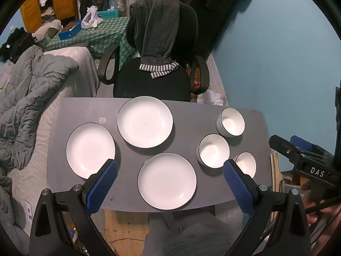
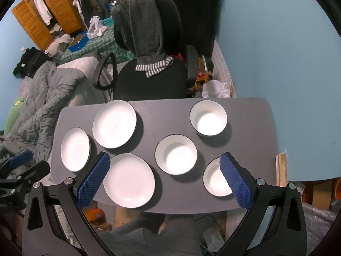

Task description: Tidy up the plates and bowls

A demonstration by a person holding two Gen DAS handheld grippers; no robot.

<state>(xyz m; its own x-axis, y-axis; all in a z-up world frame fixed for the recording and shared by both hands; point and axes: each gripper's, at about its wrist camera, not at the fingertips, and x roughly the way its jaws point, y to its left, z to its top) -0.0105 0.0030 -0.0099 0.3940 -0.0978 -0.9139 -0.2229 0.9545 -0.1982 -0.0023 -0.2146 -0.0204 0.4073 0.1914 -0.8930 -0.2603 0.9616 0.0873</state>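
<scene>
Overhead light, bright; plates [image 1: 145,122] blown out white, glare on worktop [image 1: 85,111]. Short dark shadows beside bowls [image 2: 208,118]. Fisheye bends edges, black corner vignette. Focus sharp.

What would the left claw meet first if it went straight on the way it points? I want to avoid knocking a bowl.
Probably the near plate: it lies between the open left claw fingers on the grey table. Depth is unclear. The bowls sit off to the right.

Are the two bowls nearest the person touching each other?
Apart. The right wrist view shows a strip of grey table between the middle bowl and the near bowl.
</scene>
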